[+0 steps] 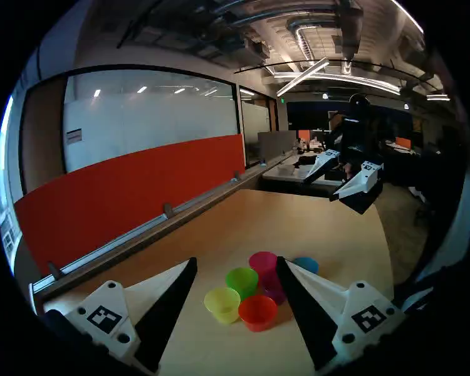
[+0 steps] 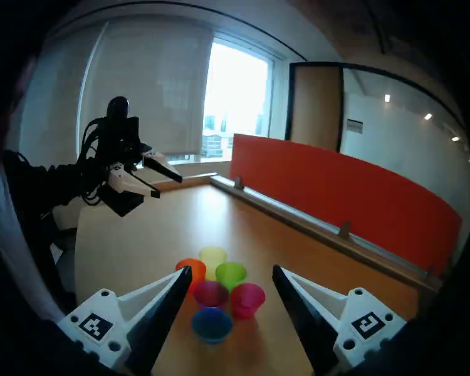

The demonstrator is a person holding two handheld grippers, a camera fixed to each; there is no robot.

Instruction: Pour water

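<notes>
Left claw [image 1: 235, 260] gapes toward round plastic cups [image 1: 242, 280].

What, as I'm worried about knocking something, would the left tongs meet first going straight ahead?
Probably the yellow cup and red-orange cup, nearest between the open left tongs, with the green cup just behind. How high the tongs ride above them is unclear.

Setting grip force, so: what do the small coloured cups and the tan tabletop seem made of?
The small coloured cups look like thin, semi-translucent plastic: light glows through their walls. The tan tabletop looks like matte wood or laminate, faintly grained.
</notes>
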